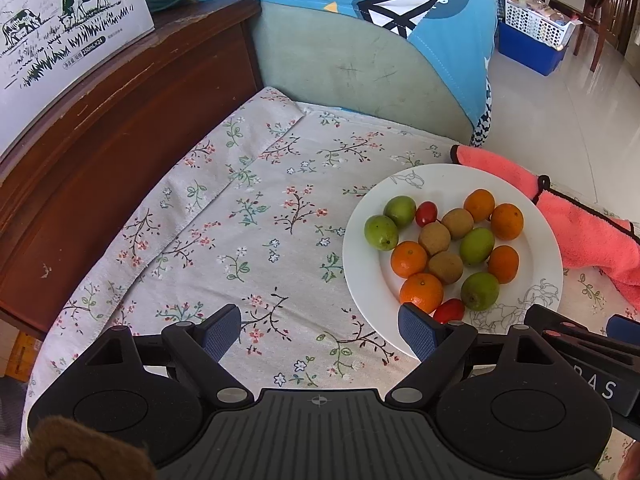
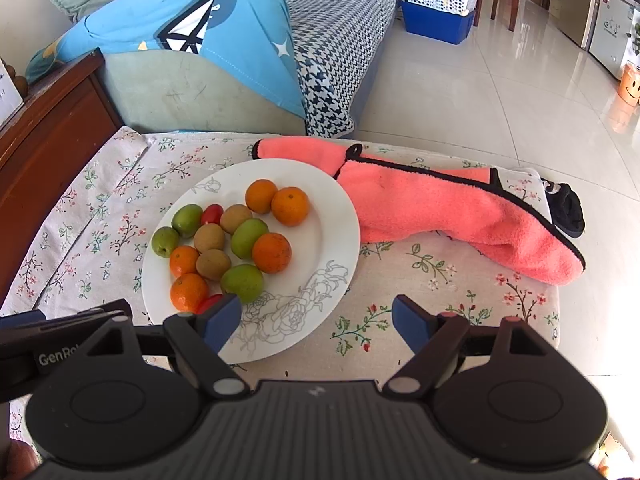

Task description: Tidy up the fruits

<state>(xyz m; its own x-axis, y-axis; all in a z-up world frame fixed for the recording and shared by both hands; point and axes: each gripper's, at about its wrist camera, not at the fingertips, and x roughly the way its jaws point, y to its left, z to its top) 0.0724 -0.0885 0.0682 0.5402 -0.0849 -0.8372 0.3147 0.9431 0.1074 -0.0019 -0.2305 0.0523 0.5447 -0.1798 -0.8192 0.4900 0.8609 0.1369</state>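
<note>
A white plate lies on the floral tablecloth and holds several small oranges, green fruits, brown kiwis and two red cherry tomatoes. My left gripper is open and empty, above the cloth just left of the plate's near rim. My right gripper is open and empty, above the plate's near right rim. Each gripper shows at the edge of the other's view.
A pink towel lies on the table right of the plate. A dark wooden cabinet with a milk carton box stands left. A sofa with a blue cushion is behind the table. Tiled floor lies to the right.
</note>
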